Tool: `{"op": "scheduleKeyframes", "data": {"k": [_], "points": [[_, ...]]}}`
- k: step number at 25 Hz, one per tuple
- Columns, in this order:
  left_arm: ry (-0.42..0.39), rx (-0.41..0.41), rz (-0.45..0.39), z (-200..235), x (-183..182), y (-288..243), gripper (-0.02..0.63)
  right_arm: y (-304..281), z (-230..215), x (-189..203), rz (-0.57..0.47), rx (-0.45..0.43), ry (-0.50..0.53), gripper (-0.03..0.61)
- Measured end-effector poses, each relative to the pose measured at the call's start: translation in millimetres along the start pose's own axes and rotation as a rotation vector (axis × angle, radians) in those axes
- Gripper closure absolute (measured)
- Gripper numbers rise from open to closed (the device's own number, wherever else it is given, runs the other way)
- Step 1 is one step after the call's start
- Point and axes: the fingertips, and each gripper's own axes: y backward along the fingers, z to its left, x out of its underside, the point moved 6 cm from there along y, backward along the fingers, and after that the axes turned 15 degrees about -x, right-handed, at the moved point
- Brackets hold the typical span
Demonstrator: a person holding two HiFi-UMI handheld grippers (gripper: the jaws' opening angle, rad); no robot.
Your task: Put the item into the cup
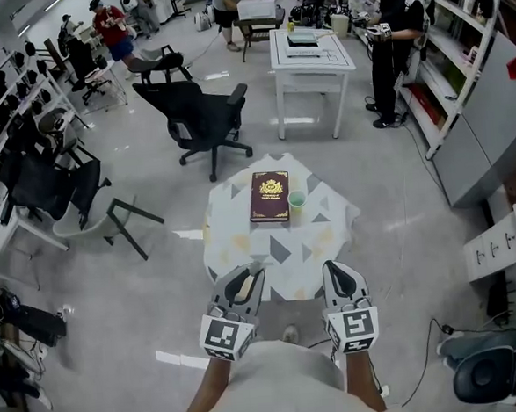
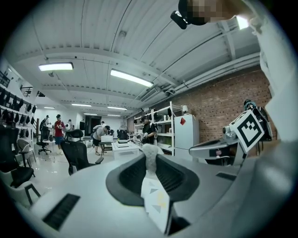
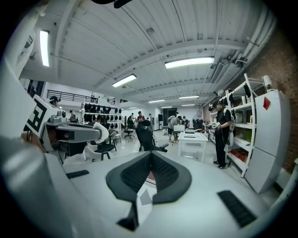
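A small green cup (image 1: 296,201) stands on the patterned table (image 1: 243,246), just right of a dark red book (image 1: 269,195). My left gripper (image 1: 254,268) hovers at the table's near edge, shut on a small pale grey item (image 2: 149,153) that shows blurred between the jaw tips. In the left gripper view, the left gripper (image 2: 149,157) has a narrow strip of tablecloth showing between its pads. My right gripper (image 1: 328,266) is alongside at the near edge. In the right gripper view, the right gripper (image 3: 151,154) is shut with nothing in it, and a sliver of the book (image 3: 149,177) shows below its tips.
A black office chair (image 1: 201,117) stands beyond the table, with a white table (image 1: 309,56) farther back. Chairs (image 1: 91,212) crowd the left side. Shelving (image 1: 459,54) and a low white cabinet (image 1: 499,254) line the right, where a person (image 1: 396,41) stands.
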Motion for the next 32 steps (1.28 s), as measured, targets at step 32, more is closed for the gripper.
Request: {"op": "scheduleKeyframes", "data": {"k": [32], "points": [[0.046,0.076,0.004,56,6,-119,0.54,-93,-54,-20,0.03,0.077,0.012,0.572]]}}
